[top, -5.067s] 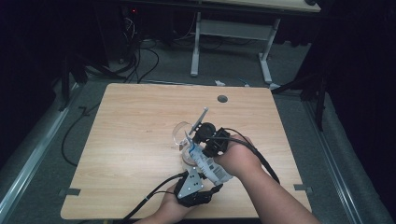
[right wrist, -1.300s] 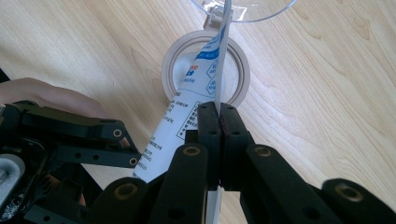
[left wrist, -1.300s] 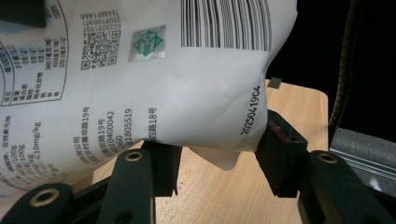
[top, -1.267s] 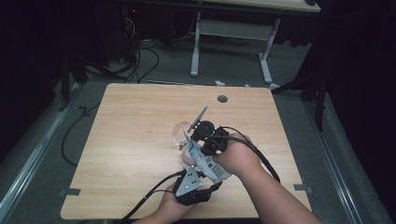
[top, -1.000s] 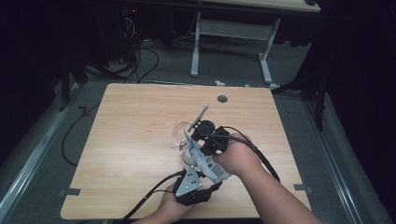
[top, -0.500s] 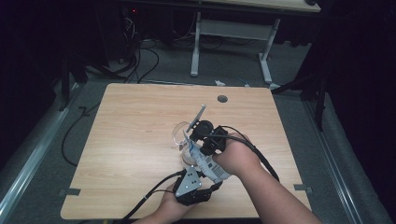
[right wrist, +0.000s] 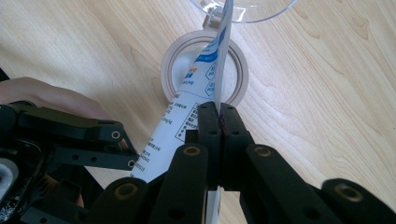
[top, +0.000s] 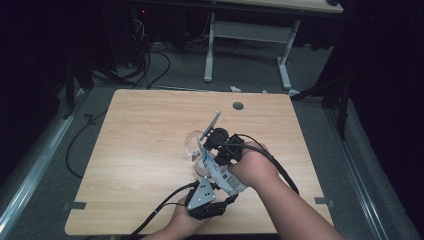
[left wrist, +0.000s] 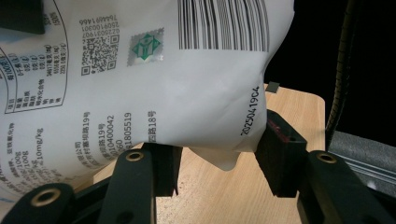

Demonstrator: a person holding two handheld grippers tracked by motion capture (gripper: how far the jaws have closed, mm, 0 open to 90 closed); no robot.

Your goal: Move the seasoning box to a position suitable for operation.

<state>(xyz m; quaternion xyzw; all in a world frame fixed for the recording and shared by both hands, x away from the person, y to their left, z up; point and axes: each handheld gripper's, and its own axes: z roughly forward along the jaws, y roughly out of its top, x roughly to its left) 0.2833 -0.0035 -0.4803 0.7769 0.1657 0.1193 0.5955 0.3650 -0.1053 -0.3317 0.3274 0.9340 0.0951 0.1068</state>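
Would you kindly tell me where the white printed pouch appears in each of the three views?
High view: white pouch at centre-bottom, between both hands.
Left gripper view: pouch fills upper left, above the jaws.
Right gripper view: pouch runs up the centre, pinched edge-on.
Shared landmark: wooden table.

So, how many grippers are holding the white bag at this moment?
2. The right gripper is shut on the thin edge of the white bag, above the round jar. The left gripper has its jaws on either side of the bag's lower part.
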